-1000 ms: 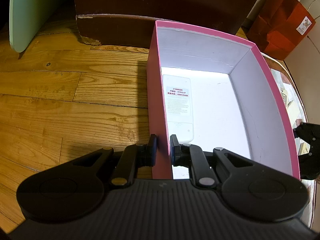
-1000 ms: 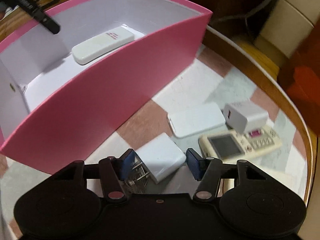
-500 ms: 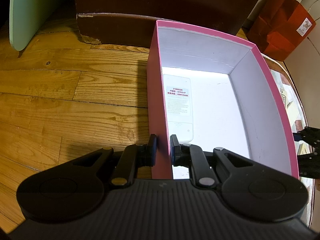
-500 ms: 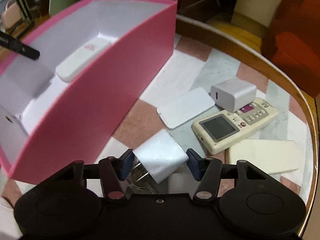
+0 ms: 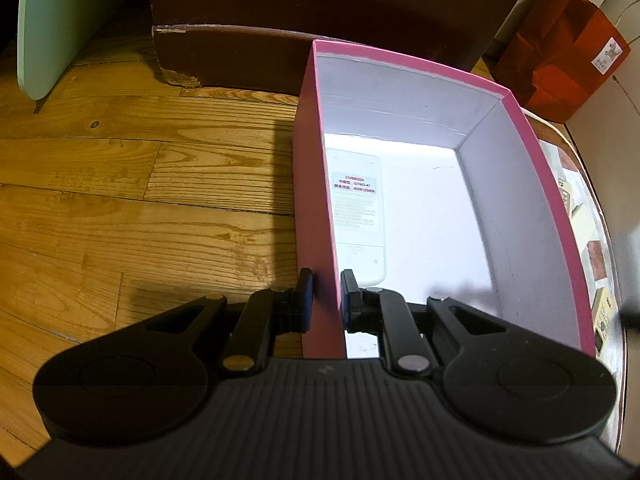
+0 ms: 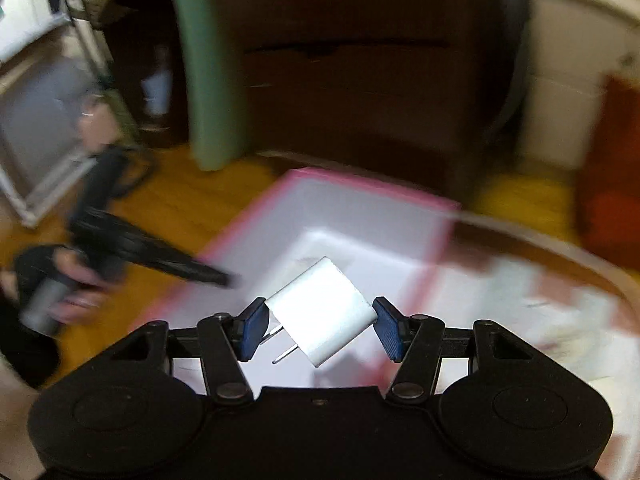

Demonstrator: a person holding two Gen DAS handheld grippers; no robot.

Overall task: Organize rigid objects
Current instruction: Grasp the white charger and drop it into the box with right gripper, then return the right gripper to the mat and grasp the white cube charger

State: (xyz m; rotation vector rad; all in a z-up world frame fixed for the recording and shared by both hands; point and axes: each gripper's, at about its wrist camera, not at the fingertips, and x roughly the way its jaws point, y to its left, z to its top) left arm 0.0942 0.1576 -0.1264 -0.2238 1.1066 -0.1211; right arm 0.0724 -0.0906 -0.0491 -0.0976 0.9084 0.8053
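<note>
A pink box [image 5: 308,184] with a white inside stands at the table's edge. A white remote [image 5: 358,216] lies face down along the left wall of the box. My left gripper [image 5: 325,296] is shut on that left wall, one finger outside and one inside. My right gripper [image 6: 320,326] is shut on a white plug charger [image 6: 322,312], prongs pointing left, and holds it in the air above the pink box [image 6: 360,220]. The right wrist view is blurred by motion.
A wooden floor [image 5: 120,200] lies left of the box. A dark cabinet [image 5: 320,12] stands behind it and a red paper bag [image 5: 568,44] at the far right. Several items lie on the table [image 5: 592,240] right of the box. A green board [image 5: 52,20] leans at the far left.
My right gripper has lifted the white charger off the table and swung it up over the pink box. My left gripper has stayed clamped on the box wall.
</note>
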